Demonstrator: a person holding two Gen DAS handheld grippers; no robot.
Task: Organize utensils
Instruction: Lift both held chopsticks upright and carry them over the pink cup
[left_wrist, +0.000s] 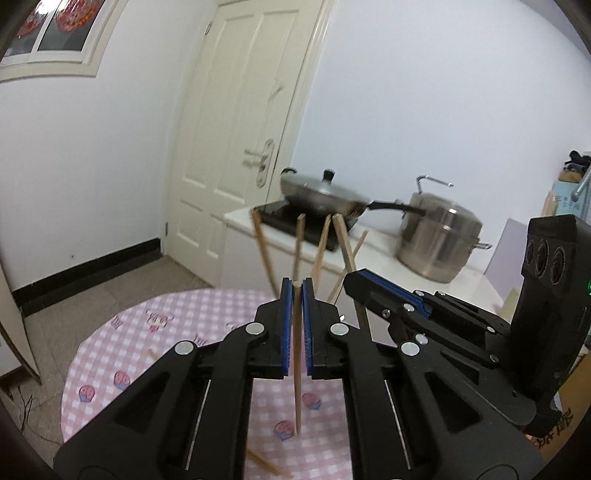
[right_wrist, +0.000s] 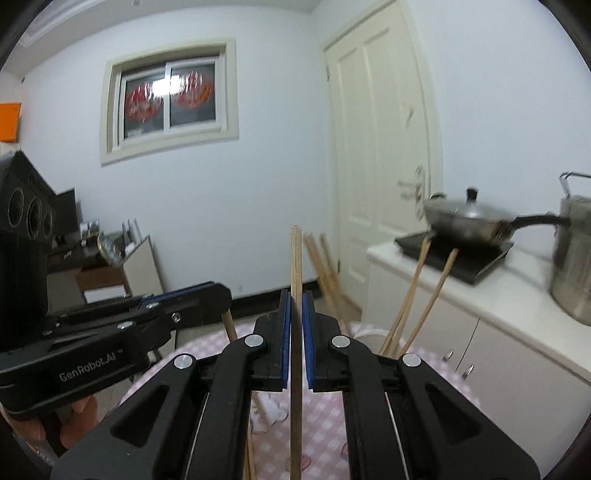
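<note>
1. The left gripper (left_wrist: 297, 286) was clamped on 1 wooden chopstick (left_wrist: 297, 354), blue pads pressed to either side of it. The stick stood nearly upright, its top level with the fingertips and its lower end hanging over the table.
2. The right gripper (right_wrist: 295, 297) was likewise closed on a second chopstick (right_wrist: 295, 332), also upright, its top end poking well above the fingertips toward 12 o'clock.
3. From the left wrist view, the right gripper (left_wrist: 354, 282) sat just beside the left one at about 3 o'clock, angled in toward it, with its stick (left_wrist: 349, 258) slanting up and down through its tip.
4. From the right wrist view, the left gripper (right_wrist: 218, 295) came in from 9 o'clock, with fingers of the person's hand (right_wrist: 79, 408) showing beneath its body.
5. Beyond the fingertips, toward 12 o'clock, a cluster of standing chopsticks (left_wrist: 321, 243) fanned upward; what held them was hidden by the grippers in that view. In the right wrist view, some of them (right_wrist: 410, 295) rose from behind a white rim (right_wrist: 364, 334) at 1 o'clock.
6. Loose chopsticks (left_wrist: 264, 459) lay on the pink checked tablecloth (left_wrist: 147, 332) at 7 o'clock, with another short end (left_wrist: 152, 354) visible at 9 o'clock.
7. Farther out at 1 o'clock, a lidded wok (left_wrist: 321, 192) sat on a black cooktop (left_wrist: 291, 221), a steel stockpot (left_wrist: 439, 240) beside it on the white counter (left_wrist: 376, 251). A cream door (left_wrist: 236, 122) stood at 12 o'clock.
</note>
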